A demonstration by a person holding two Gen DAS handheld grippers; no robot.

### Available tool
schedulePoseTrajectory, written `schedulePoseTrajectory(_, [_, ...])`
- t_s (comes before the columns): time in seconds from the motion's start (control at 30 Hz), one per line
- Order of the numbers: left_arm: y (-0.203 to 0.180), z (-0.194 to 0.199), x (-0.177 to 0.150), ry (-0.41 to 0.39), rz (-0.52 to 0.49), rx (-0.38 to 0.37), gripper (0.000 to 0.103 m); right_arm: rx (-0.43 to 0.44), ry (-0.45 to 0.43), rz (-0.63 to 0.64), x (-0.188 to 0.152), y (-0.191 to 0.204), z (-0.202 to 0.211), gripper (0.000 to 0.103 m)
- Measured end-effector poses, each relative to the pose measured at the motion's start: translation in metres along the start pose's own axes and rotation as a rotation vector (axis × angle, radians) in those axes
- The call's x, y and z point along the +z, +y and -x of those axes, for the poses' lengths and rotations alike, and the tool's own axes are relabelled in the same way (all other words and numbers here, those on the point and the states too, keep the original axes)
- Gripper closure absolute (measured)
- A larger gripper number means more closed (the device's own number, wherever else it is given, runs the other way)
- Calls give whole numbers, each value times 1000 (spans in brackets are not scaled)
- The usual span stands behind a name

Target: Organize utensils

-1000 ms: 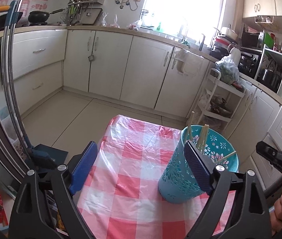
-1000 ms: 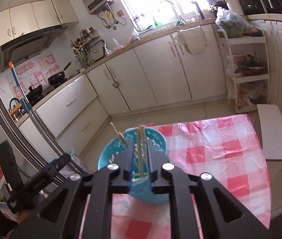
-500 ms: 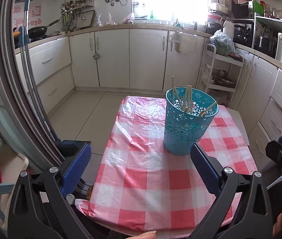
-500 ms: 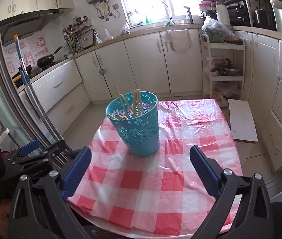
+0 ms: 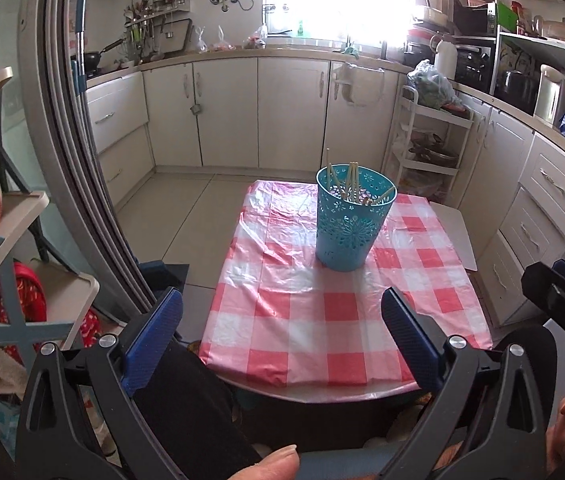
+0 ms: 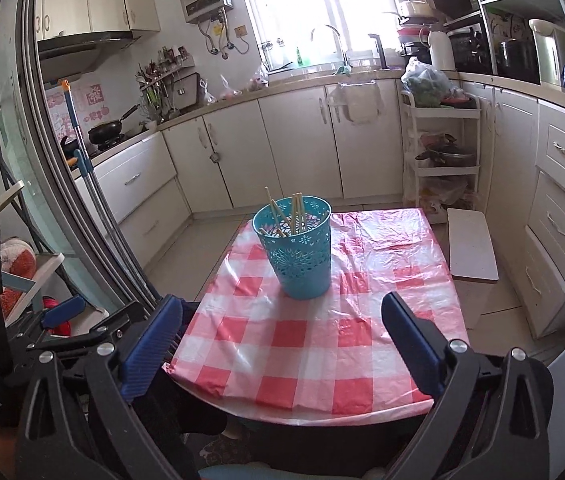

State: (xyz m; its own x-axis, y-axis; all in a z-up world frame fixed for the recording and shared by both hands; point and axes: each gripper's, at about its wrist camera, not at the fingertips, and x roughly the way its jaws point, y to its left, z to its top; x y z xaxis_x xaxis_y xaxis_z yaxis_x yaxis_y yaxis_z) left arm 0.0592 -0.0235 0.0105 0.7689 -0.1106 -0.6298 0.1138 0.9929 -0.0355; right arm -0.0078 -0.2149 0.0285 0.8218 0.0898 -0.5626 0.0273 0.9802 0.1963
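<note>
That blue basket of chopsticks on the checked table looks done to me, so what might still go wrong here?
The tall blue basket stands alone on a thin, wrinkled plastic tablecloth; a tug on the cloth could tip it. The chopsticks lean loosely and stick out above the rim, so a bump might spill them. Both the left gripper and right gripper are open and empty, well short of it.

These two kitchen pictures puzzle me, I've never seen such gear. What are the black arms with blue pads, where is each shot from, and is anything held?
No robot here: a person holds a hand-held claw in each hand, each with a wide-angle camera looking along its fingers. One picture looks along the left claw, the other along the right claw. Both stand open and hold nothing; the right one's jaws have just been opening. On the checked tablecloth stands a blue basket holding chopsticks.
</note>
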Motion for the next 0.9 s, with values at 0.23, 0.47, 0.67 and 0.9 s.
schedulePoseTrajectory(0.23, [-4,41,-28,-29,-38,55,7,-7,1,7,-33,14,36,7])
schedulePoseTrajectory(0.47, [-3,73,-34,-73,-35,59,7,-35,-61,33,-41,23,63,7])
schedulePoseTrajectory(0.67, [2,86,-35,-92,-16,57,7,-36,-83,41,-44,25,71,7])
schedulePoseTrajectory(0.9, [0,90,-36,-102,-27,60,7,-28,-83,43,-45,26,72,7])
